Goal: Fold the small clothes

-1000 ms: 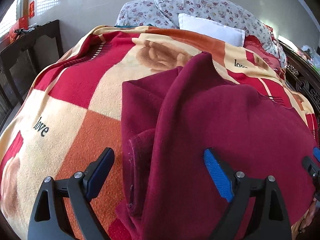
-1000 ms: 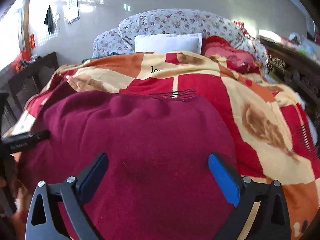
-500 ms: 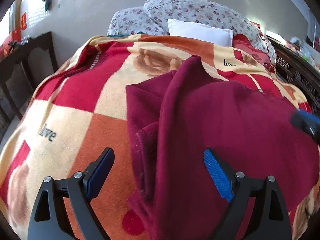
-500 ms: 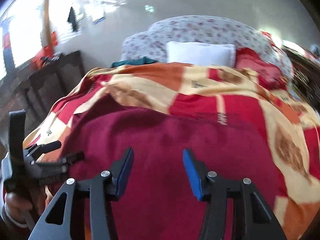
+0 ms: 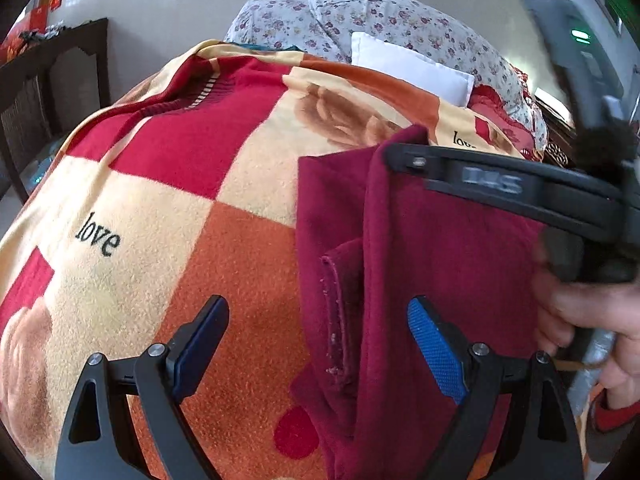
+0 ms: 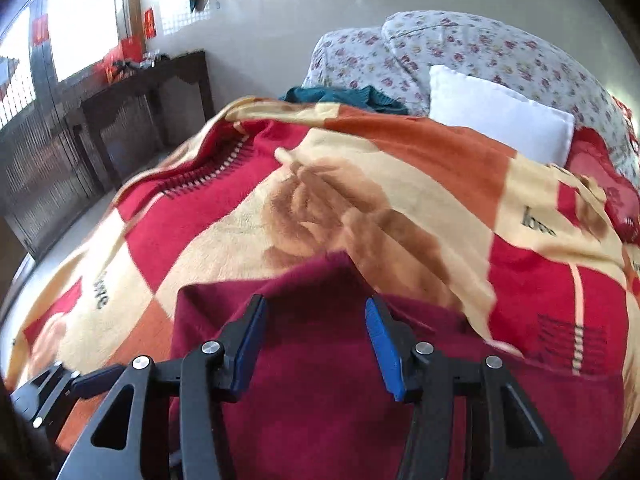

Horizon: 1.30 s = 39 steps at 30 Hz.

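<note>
Black claw (image 5: pixel 318 344), blue pads (image 5: pixel 436 354), silver screws, red cuff (image 5: pixel 614 416)

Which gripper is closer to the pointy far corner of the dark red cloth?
The right. The right gripper reaches right up to the far corner of the dark red cloth, jaws closing with nothing pinched yet. The left gripper hangs open over the cloth's near edge.

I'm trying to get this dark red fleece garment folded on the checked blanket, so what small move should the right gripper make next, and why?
Probably ease the right gripper down onto the far corner of the dark red fleece garment and finish pinching. Its jaws are closing with that raised corner between them but not yet pressed. The left gripper hangs open over the garment's folded left edge on the checked fleece blanket.
</note>
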{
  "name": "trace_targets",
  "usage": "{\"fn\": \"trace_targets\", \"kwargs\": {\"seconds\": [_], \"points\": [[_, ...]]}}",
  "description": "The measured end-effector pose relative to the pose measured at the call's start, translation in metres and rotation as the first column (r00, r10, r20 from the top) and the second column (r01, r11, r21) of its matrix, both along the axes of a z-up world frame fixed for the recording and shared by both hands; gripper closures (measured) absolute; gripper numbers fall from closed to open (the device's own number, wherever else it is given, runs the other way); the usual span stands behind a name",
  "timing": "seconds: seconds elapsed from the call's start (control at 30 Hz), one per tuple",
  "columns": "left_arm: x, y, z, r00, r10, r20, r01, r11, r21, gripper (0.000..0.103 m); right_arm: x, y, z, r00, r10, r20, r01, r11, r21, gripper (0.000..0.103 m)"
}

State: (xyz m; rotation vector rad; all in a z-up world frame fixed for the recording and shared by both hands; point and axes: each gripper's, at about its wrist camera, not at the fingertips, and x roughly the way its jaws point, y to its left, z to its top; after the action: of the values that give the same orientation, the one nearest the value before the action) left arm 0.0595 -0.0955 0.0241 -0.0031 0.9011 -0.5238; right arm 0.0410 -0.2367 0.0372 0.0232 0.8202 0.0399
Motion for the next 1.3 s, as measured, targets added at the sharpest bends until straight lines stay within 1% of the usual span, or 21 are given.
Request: {"fn": "trace_targets", "kwargs": {"seconds": [0.07,0.13,0.2,0.3,0.37,0.43,0.57,0.67,0.77,0.93,0.97,1.03,1.07,1.1,1.17,1.23,1.3], "points": [[0.004,0.003,-0.005,1.0,0.009,-0.026,-0.009,1.0,0.002,0.013,0.012,0.005,-0.009,1.0,-0.002,-0.021,0.002,1.0,0.004,0.051],[0.007,0.003,-0.01,0.999,0.013,-0.046,-0.013,1.0,0.001,0.013,0.015,0.01,-0.011,1.0,-0.007,-0.024,0.007,1.0,-0.01,0.051],[0.007,0.003,-0.01,0.999,0.015,-0.044,-0.015,1.0,-0.005,0.013,0.011,0.012,-0.006,1.0,-0.004,-0.019,0.003,1.0,-0.014,0.051],[0.006,0.002,-0.01,0.999,0.012,-0.036,-0.012,1.0,0.006,0.013,-0.003,0.01,0.007,1.0,0.009,-0.005,-0.009,1.0,0.02,0.051],[0.006,0.002,-0.011,0.999,0.012,-0.036,-0.012,1.0,0.008,0.013,-0.014,0.011,0.016,1.0,0.012,0.019,-0.012,1.0,0.002,0.05],[0.007,0.002,-0.011,0.999,0.014,-0.038,-0.013,1.0,0.005,0.012,-0.018,0.012,0.019,1.0,0.009,0.019,-0.009,1.0,-0.012,0.05],[0.008,0.002,-0.012,0.999,0.016,-0.04,-0.015,1.0,0.004,0.012,-0.011,0.013,0.007,1.0,-0.009,-0.018,0.008,0.999,-0.034,0.05],[0.008,0.001,-0.013,0.999,0.016,-0.039,-0.015,1.0,0.009,0.012,-0.001,0.012,-0.009,0.999,-0.012,-0.051,0.011,1.0,-0.019,0.05],[0.01,0.0,-0.014,0.999,0.017,-0.041,-0.016,1.0,0.012,0.011,0.005,0.01,-0.013,0.999,-0.011,-0.049,0.012,1.0,0.014,0.044],[0.012,-0.001,-0.016,0.999,0.012,-0.039,-0.011,1.0,0.016,0.008,0.003,0.01,-0.012,0.998,-0.006,-0.057,0.008,1.0,0.026,0.043],[0.012,-0.001,-0.017,0.999,0.01,-0.039,-0.01,1.0,0.016,0.008,0.001,0.008,-0.009,0.998,-0.008,-0.055,0.011,0.999,0.048,0.042],[0.013,-0.002,-0.017,0.999,0.009,-0.04,-0.008,1.0,0.015,0.007,-0.008,0.004,-0.001,1.0,0.005,-0.026,-0.002,0.992,0.122,0.042],[0.013,-0.002,-0.018,0.999,0.008,-0.04,-0.008,1.0,0.014,0.007,-0.012,0.003,0.001,1.0,0.011,-0.016,-0.008,0.99,0.139,0.041],[0.013,-0.002,-0.018,0.999,0.008,-0.039,-0.007,1.0,0.013,0.006,-0.015,0.004,0.003,1.0,0.009,-0.008,-0.008,0.99,0.141,0.039],[0.013,-0.003,-0.018,0.999,0.005,-0.037,-0.005,1.0,0.018,0.005,-0.02,0.009,0.007,1.0,0.005,-0.006,-0.004,0.993,0.118,0.028],[0.013,-0.004,-0.019,0.999,0.003,-0.036,-0.002,1.0,0.019,0.005,-0.019,0.014,0.008,1.0,0.009,-0.019,-0.007,0.994,0.111,0.024],[0.013,-0.003,-0.018,0.999,0.003,-0.04,-0.002,1.0,0.014,0.005,-0.019,0.016,0.009,1.0,0.0,-0.029,0.003,0.995,0.105,0.023]]}}
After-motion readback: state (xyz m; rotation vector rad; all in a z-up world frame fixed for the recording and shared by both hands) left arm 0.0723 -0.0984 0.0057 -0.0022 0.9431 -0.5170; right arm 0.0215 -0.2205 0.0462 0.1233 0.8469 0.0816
